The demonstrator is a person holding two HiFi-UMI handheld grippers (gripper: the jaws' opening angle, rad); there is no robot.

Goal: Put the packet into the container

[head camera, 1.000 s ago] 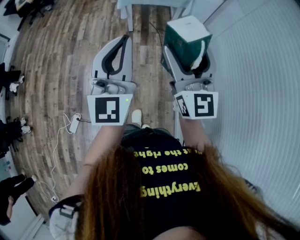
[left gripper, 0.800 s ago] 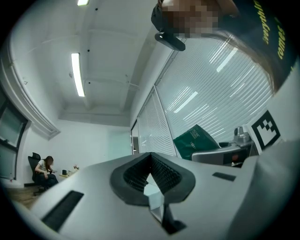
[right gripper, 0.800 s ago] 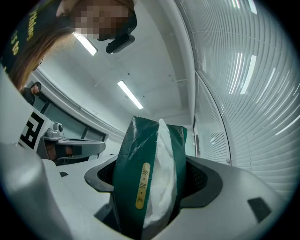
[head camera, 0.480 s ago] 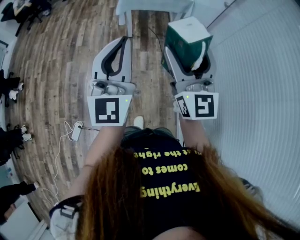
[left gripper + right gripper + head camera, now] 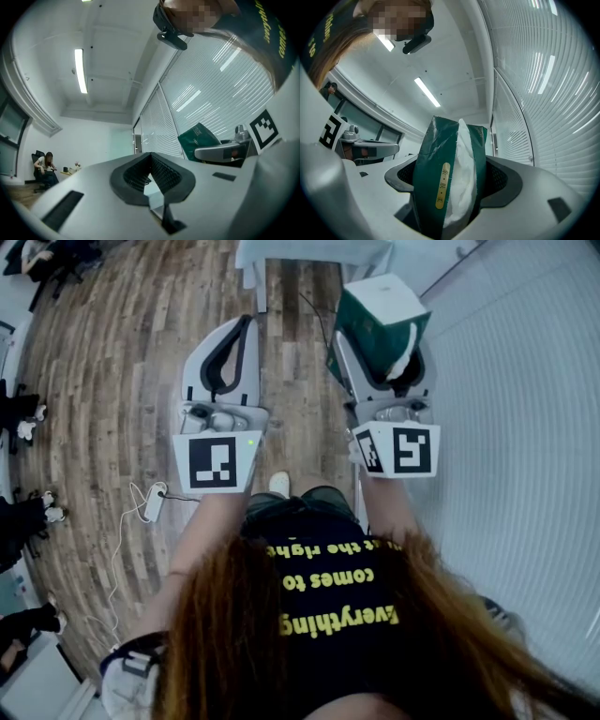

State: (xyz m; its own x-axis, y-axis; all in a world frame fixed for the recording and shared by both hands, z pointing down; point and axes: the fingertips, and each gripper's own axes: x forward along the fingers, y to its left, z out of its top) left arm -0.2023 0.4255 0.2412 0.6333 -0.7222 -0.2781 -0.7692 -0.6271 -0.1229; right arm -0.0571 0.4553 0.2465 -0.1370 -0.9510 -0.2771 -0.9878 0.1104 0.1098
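Over wood-plank floor, with white slatted blinds along the right. Pinching a green packet in the right gripper, jaws clamped on both its sides, with white tissue showing through the slit and the packet's top standing clear above the jaw tips. Holding the left gripper alongside, well apart from the packet, jaws pressed together at the tips around nothing. Down by the left arm, a white adapter on its cable, lying on the floor
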